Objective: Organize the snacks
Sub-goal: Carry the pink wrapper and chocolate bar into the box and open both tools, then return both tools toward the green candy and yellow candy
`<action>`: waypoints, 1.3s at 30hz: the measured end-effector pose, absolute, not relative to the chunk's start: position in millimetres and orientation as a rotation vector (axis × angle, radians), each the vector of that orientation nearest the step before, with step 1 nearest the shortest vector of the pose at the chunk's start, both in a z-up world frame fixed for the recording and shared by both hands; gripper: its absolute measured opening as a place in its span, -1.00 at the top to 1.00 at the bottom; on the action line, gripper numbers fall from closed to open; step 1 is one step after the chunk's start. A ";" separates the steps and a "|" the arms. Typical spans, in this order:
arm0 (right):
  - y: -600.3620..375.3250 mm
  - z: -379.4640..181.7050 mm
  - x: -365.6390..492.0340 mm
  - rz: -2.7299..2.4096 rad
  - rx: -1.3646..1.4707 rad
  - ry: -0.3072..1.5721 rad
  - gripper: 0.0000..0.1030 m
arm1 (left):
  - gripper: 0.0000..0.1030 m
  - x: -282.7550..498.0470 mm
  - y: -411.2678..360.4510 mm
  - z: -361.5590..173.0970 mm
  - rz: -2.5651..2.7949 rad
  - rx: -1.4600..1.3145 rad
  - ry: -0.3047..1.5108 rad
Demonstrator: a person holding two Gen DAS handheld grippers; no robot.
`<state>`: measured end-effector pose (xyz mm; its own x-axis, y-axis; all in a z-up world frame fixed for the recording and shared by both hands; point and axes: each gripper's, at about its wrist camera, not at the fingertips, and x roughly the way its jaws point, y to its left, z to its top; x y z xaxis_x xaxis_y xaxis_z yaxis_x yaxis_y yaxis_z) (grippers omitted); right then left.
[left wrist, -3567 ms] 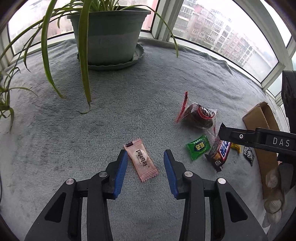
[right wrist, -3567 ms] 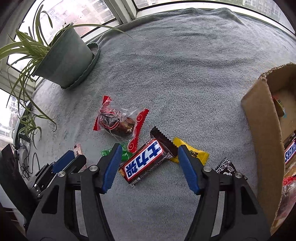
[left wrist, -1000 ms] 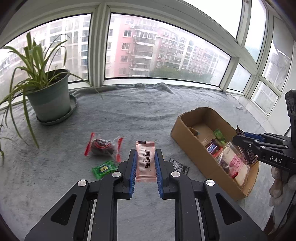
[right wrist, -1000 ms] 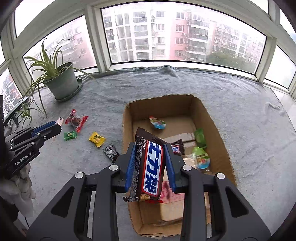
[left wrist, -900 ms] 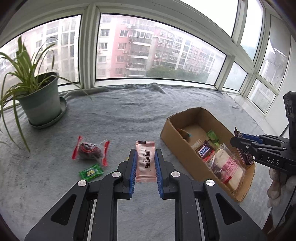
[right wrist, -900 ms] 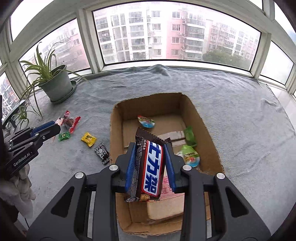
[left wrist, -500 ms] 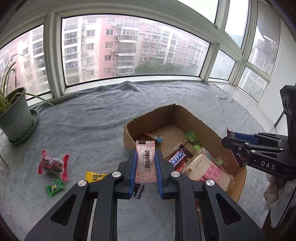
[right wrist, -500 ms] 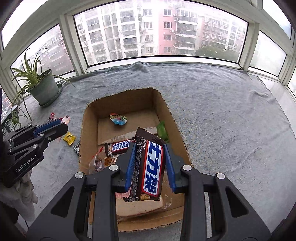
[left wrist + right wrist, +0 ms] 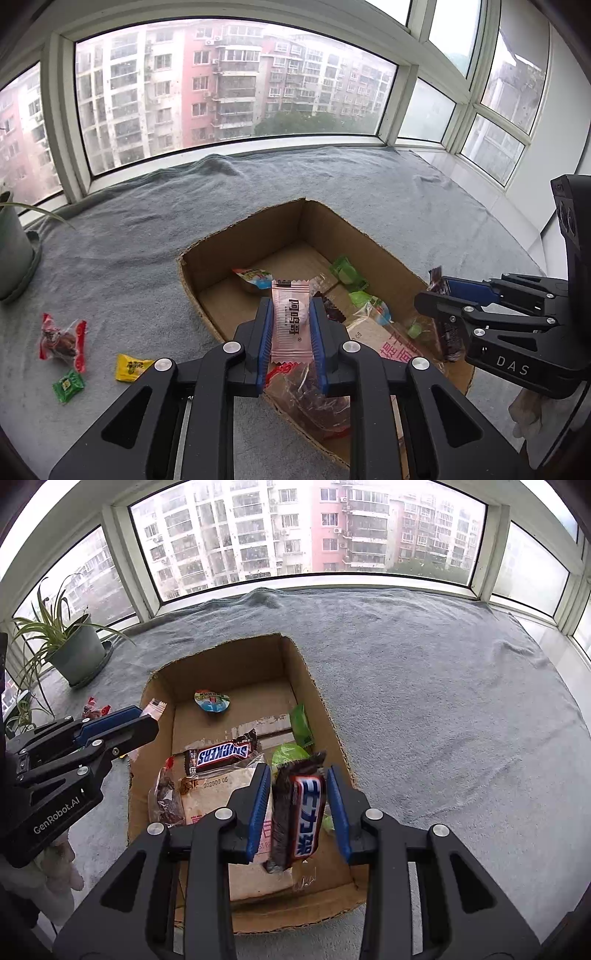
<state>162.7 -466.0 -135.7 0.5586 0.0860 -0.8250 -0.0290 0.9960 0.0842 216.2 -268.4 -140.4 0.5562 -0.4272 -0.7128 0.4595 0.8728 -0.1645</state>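
Right tool [image 9: 297,805], low centre of its own view: jaws just opened to a moderate width, with the chocolate bar [image 9: 301,812] between the pads and a thin gap on each side, so not pressed. Tilted, and hanging above the near right part of the cardboard box [image 9: 317,701].

Left tool [image 9: 291,325], low centre of its view: clamped narrow on the pink sachet [image 9: 290,314], upright, over the near left wall of the box.

Possible trouble:
- Chocolate bar released close to the right wall; could strike the rim and slide out onto the grey blanket [image 9: 443,701], or land on the clear bag [image 9: 221,794] and roll.
- Pink sachet is thin and light; if let go too early, while over the wall and not past it, could flutter down outside.
- Both tools near each other over one box; a knock between them is possible, in my judgement.

Inside the box: a Snickers bar [image 9: 221,755] in the middle, a jelly cup [image 9: 213,701] toward the far wall, green packets [image 9: 301,723] along the right wall, the clear bag with a pale slab in front, and a dark snack in clear wrap at the near left.

Not yet collected, at lower left of the left view: red-wrapped snack [image 9: 61,341], yellow packet [image 9: 131,367], small green packet [image 9: 68,386].
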 end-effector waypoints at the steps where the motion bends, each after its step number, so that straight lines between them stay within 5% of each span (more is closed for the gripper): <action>1: -466.1 -135.0 162.4 0.066 0.061 0.973 0.16 | 0.56 215.8 -269.7 -140.3 -0.526 0.045 0.832; 4: -465.2 -131.8 160.6 0.057 0.057 0.958 -0.15 | 0.22 214.5 -271.4 -139.4 -0.527 0.054 0.830; 17: -449.4 -125.4 159.4 0.040 0.048 0.944 -0.56 | 0.22 212.8 -254.3 -131.8 -0.514 0.039 0.816; 39: -369.3 -103.5 159.9 0.168 0.055 0.898 -0.58 | 0.15 215.6 -119.0 -151.7 -0.335 -0.075 0.863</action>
<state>159.9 -369.3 -103.5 0.6111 0.1680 -0.7735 -0.1223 0.9855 0.1174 215.6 -119.0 -151.7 0.6013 -0.3185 -0.7328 0.2586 0.9453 -0.1986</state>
